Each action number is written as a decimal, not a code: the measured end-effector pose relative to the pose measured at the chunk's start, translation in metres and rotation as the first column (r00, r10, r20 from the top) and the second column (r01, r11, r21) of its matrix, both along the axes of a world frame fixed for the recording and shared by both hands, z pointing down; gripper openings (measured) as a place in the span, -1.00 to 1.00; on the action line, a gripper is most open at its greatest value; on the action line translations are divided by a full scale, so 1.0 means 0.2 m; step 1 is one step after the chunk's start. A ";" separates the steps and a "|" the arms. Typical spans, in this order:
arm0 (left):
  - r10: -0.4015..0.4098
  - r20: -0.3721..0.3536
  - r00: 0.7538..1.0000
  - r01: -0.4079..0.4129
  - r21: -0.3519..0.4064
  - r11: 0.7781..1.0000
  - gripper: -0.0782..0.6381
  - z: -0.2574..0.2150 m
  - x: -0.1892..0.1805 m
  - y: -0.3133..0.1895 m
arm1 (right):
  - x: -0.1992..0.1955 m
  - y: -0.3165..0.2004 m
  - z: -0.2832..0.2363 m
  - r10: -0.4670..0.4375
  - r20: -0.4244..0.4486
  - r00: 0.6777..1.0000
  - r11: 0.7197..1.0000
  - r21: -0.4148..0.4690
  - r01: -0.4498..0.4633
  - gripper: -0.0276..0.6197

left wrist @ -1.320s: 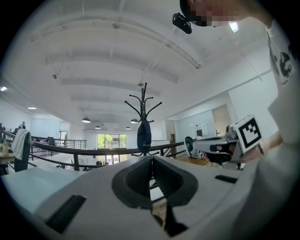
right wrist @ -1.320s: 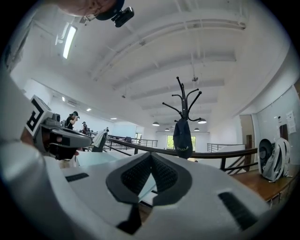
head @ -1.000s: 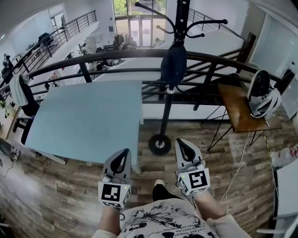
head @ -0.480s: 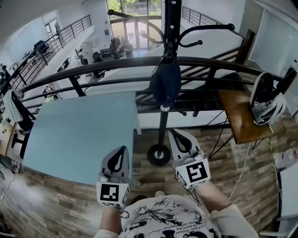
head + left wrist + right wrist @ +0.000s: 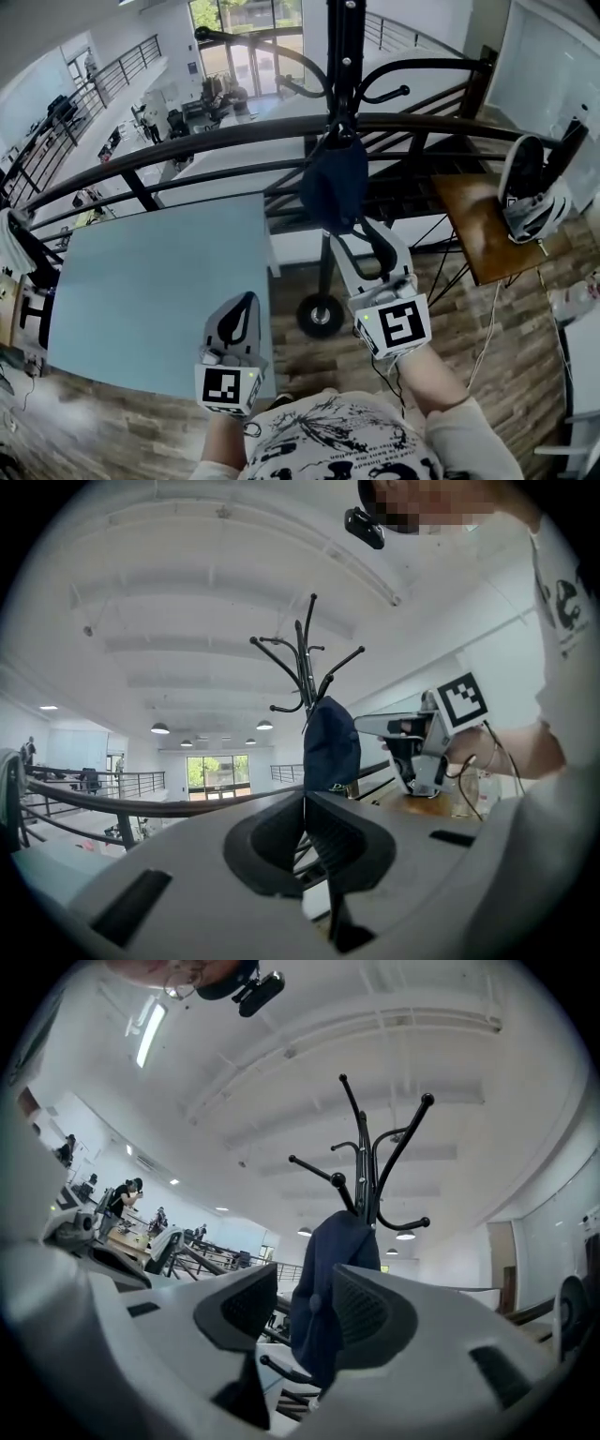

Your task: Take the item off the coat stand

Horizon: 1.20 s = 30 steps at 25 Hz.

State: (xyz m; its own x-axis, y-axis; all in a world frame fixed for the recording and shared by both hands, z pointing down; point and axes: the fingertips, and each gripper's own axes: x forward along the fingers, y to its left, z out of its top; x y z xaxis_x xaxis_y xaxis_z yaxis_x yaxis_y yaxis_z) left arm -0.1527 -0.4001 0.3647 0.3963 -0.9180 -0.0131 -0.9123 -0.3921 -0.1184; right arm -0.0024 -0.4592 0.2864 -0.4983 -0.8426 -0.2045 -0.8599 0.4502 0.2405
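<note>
**The blue cap hangs on the coat stand**

The dark blue cap [image 5: 335, 183] hangs from a hook on the black coat stand [image 5: 345, 56]. It hangs close to the pole. The dark railing [image 5: 187, 141] runs behind it.

My right claw [image 5: 367, 239] is held up just under the cap and points at it. Its jaws stand apart, and they have just been opening. In the right gripper view the cap shows in the gap between the two jaws. The pads [image 5: 361, 1312] do not squeeze it. I cannot tell if a jaw tip touches the cloth.

My left claw [image 5: 242, 317] is lower and off to the left, well apart from the cap. Its jaws are pressed together and nothing is between them. In the head view it shows over the near corner of the light blue worktop [image 5: 159, 272].

The round foot [image 5: 321, 314] of the stand sits on the wooden floor [image 5: 487, 375]. In the head view the foot shows between my two claws.

To the right stands a brown side table [image 5: 473, 234]. A white and black helmet [image 5: 530, 192] rests on it.
</note>
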 end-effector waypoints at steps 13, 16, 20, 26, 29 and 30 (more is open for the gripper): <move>0.106 0.002 0.994 -0.106 0.012 0.994 -0.77 -0.06 -0.14 -0.23 | -0.02 -0.40 -0.11 0.253 -0.004 0.968 0.967 -0.040 -0.253 -0.18; 0.123 -0.007 0.992 -0.123 0.005 0.992 -0.77 -0.02 -0.16 -0.25 | 0.00 -0.44 -0.10 0.297 -0.010 0.955 0.954 -0.044 -0.297 -0.35; 0.135 -0.023 0.991 -0.135 -0.007 0.991 -0.77 -0.02 -0.19 -0.25 | 0.01 -0.44 -0.10 0.322 -0.025 0.946 0.946 -0.037 -0.323 -0.70; 0.155 -0.015 0.988 -0.155 -0.002 0.988 -0.77 -0.01 -0.20 -0.25 | -0.02 -0.38 -0.14 0.302 -0.049 0.952 0.953 -0.024 -0.303 -0.91; 0.154 -0.016 0.988 -0.154 0.005 0.988 -0.77 -0.05 -0.21 -0.24 | -0.03 -0.33 -0.18 0.313 -0.056 0.948 0.950 0.004 -0.313 -0.91; 0.158 -0.016 0.987 -0.158 0.009 0.987 -0.77 -0.06 -0.21 -0.24 | -0.03 -0.31 -0.19 0.318 -0.057 0.946 0.948 0.011 -0.318 -0.91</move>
